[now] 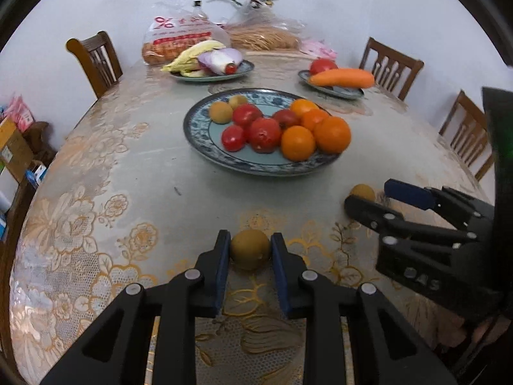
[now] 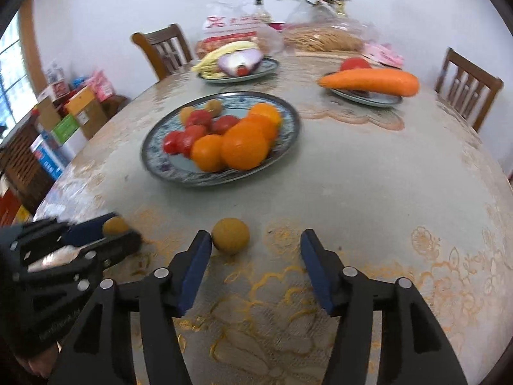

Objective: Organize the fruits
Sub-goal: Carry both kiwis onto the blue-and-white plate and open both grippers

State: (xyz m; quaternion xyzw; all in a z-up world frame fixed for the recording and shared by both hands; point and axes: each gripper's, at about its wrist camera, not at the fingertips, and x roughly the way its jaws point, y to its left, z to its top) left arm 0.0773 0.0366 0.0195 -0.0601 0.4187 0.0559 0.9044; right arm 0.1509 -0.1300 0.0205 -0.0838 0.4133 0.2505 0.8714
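My left gripper (image 1: pixel 250 250) is shut on a small brown round fruit (image 1: pixel 250 249) resting on the tablecloth; it also shows in the right wrist view (image 2: pixel 115 226). My right gripper (image 2: pixel 256 242) is open, with a second brown fruit (image 2: pixel 231 235) just ahead of its left finger, touching it or nearly so; this fruit also shows in the left wrist view (image 1: pixel 363 193). A big blue-patterned plate (image 1: pixel 205 147) in the table's middle holds oranges (image 1: pixel 332 134), tomatoes (image 1: pixel 264 134) and two brown fruits (image 1: pixel 220 112).
A plate with corn and an onion (image 1: pixel 208 64) and a plate with a carrot and a tomato (image 1: pixel 341 78) stand behind. Plastic bags of food (image 1: pixel 179 37) lie at the far edge. Wooden chairs (image 1: pixel 94 59) ring the table. Boxes (image 2: pixel 80 112) are stacked at the left.
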